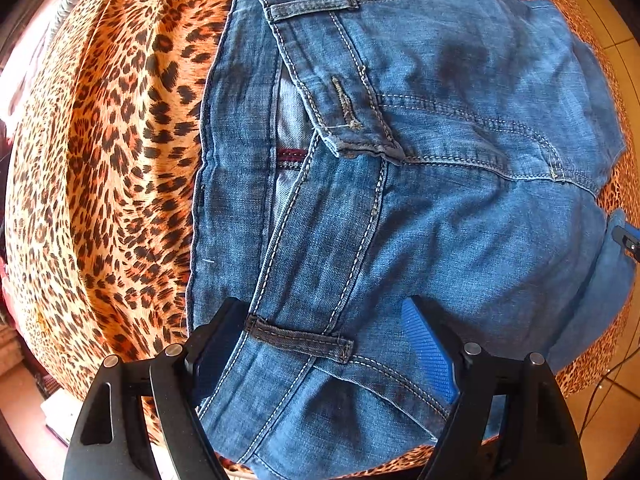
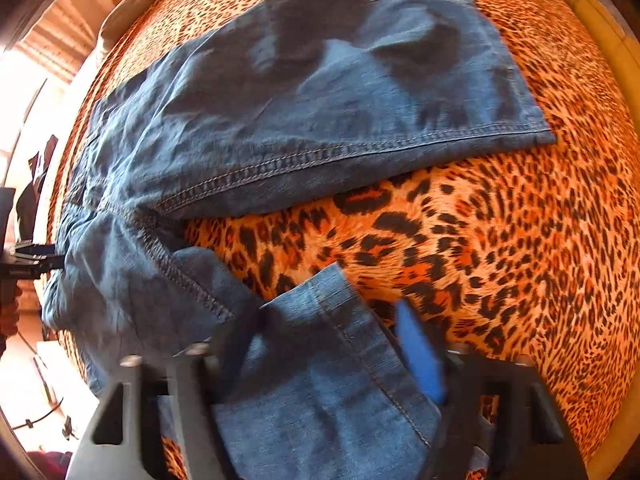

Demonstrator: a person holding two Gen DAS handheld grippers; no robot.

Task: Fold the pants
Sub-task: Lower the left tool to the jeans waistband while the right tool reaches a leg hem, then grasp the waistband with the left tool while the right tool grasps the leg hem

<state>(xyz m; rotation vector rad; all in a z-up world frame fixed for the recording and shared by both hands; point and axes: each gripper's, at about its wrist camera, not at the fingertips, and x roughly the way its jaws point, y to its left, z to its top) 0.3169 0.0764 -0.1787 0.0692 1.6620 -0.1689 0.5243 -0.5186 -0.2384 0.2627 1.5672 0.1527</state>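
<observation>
Blue denim pants [image 1: 440, 160] lie on a leopard-print cloth [image 1: 112, 184]. In the left wrist view the waistband, with its belt loop [image 1: 298, 338], runs between the fingers of my left gripper [image 1: 324, 332], which stands open just above it. In the right wrist view one leg [image 2: 320, 100] lies spread flat at the top. The other leg's hem end [image 2: 332, 340] sits bunched between the wide-apart fingers of my right gripper [image 2: 326, 344], which is blurred; the blue pad [image 2: 418, 352] is beside the cloth's edge, with no squeeze visible.
The leopard cloth [image 2: 500, 260] covers the whole surface under the pants. My right gripper [image 1: 626, 238] shows at the far right edge by the pants. A tiled floor [image 1: 616, 392] with cables lies beyond the edge. A hand [image 2: 8, 320] holds the left gripper's body [image 2: 32, 260].
</observation>
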